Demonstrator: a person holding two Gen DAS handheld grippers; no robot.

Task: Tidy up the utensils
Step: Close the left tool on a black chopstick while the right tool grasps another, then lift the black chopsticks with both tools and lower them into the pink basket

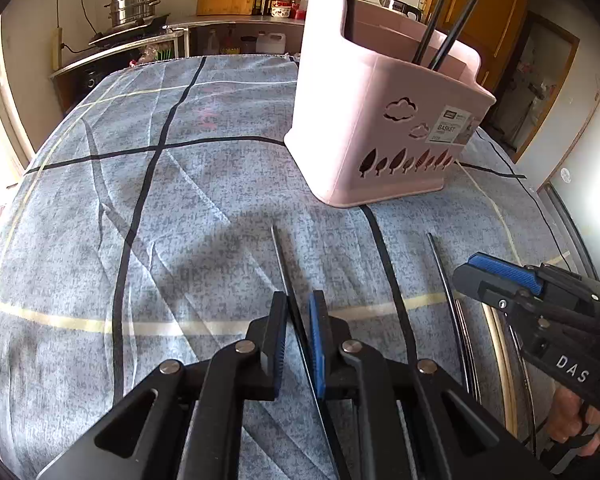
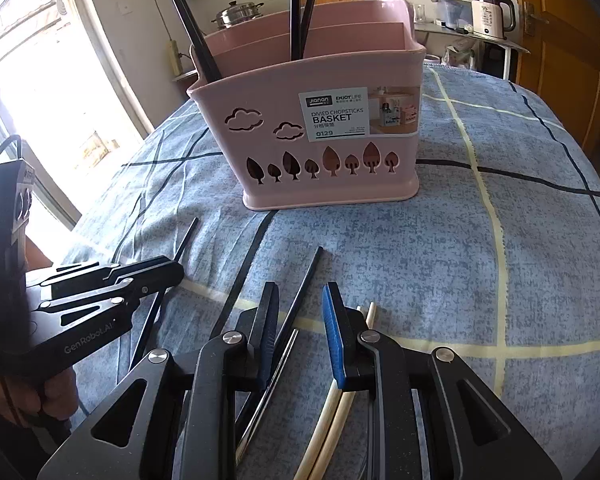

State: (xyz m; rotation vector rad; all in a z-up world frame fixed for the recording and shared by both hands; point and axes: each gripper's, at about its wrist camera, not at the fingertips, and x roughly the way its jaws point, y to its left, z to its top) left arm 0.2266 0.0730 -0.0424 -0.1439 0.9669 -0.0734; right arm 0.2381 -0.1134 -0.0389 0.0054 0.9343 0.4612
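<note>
Chopsticks partly sorted — a few black ones already stand in the pink basket [image 2: 320, 128].
Left gripper [image 1: 299, 332] jaws nearly closed around a black chopstick [image 1: 281, 258] on the table; right gripper [image 2: 300, 328] jaws open over more black chopsticks [image 2: 305, 284] and pale chopsticks [image 2: 340, 408] — plenty left.

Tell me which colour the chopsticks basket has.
The chopsticks basket is pale pink, with cloud and tree cut-outs; the right wrist view shows it best.
</note>
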